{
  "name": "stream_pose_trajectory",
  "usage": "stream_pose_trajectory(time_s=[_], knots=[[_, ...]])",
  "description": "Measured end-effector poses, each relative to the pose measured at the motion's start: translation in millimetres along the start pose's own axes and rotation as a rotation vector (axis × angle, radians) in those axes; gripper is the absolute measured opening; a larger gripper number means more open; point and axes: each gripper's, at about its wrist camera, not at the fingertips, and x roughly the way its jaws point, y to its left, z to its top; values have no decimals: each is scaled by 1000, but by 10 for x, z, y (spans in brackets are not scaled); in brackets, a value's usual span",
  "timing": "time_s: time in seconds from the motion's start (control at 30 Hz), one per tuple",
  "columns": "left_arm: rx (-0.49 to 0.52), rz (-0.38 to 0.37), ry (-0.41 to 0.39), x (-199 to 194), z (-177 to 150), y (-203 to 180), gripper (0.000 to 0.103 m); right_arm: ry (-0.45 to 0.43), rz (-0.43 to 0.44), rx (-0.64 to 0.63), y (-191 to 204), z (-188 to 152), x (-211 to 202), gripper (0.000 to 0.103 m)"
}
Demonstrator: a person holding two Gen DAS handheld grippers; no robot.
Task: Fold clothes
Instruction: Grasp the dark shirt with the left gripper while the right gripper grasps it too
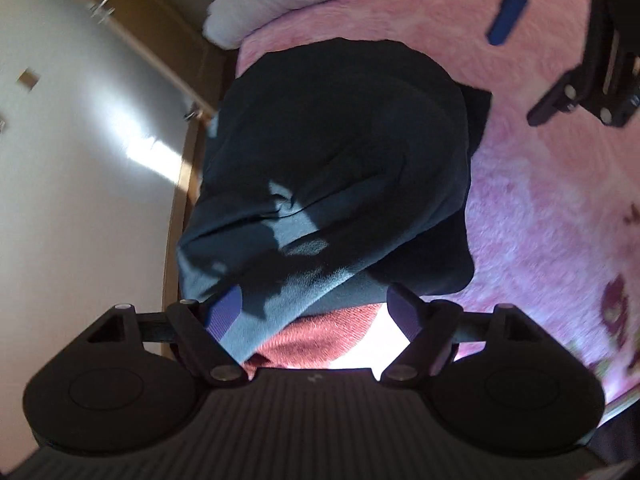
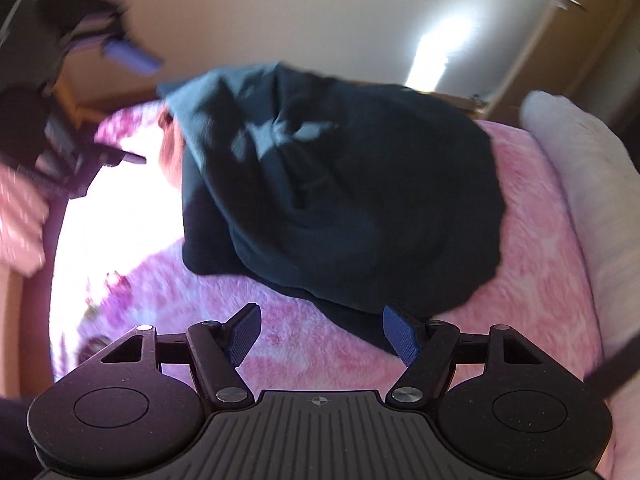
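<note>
A dark teal garment [image 1: 332, 168] lies bunched in a mound on a pink fluffy blanket [image 1: 560, 200]. A red garment [image 1: 320, 340] lies under its near edge. My left gripper [image 1: 316, 316] is open, its jaws wide apart around the near edge of the teal cloth, not clamping it. My right gripper [image 2: 322, 334] is open and empty over the blanket [image 2: 320, 344], just in front of the garment [image 2: 340, 184]. The right gripper also shows at the top right of the left wrist view [image 1: 532, 64], and the left gripper at the upper left of the right wrist view [image 2: 124, 100].
A white pillow [image 1: 280, 4] lies at the blanket's far end, also in the right wrist view [image 2: 592, 184]. A wooden bed frame [image 1: 180, 216] runs along the blanket's edge next to a white wall [image 1: 80, 160]. Bright sunlight washes out part of the bed [image 2: 120, 208].
</note>
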Motion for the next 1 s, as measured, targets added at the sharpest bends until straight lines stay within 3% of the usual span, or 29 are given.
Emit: stream_pose_trajectory(time_s=[0.1,0.17,0.27,0.33,0.37,0.4,0.43,0.47,0.6,0.8,1.0], knots=[[202,-22,-65,329,-122,-150,77,48,-26,-129,84,2,486,71],[252,-51,-89,459,-176,-165,75,76,-57,-210,83,-21,773,71],[253,-125,-88,593,-209,-101,50,79,-65,-318,7,-41,1044,71],[179,-196,-56,609,-155,2,26,55,-58,-353,-21,-31,1100,71],[122,-226,-47,591,-118,86,21,45,-49,-338,-53,-2,1105,68],[60,-254,-40,568,-80,178,13,41,-36,-309,-96,37,1102,50],[19,-270,-42,535,-52,262,11,38,-29,-288,-136,74,1093,39],[-9,-276,-50,491,-28,344,9,35,-30,-275,-181,111,1069,17],[-36,-227,-109,265,84,595,6,-27,-78,-222,-447,293,802,12],[2,-117,-256,-258,274,727,3,-176,-186,-150,-914,493,-74,10],[48,-90,-305,-980,473,211,3,-275,-213,-129,-851,118,-942,9]])
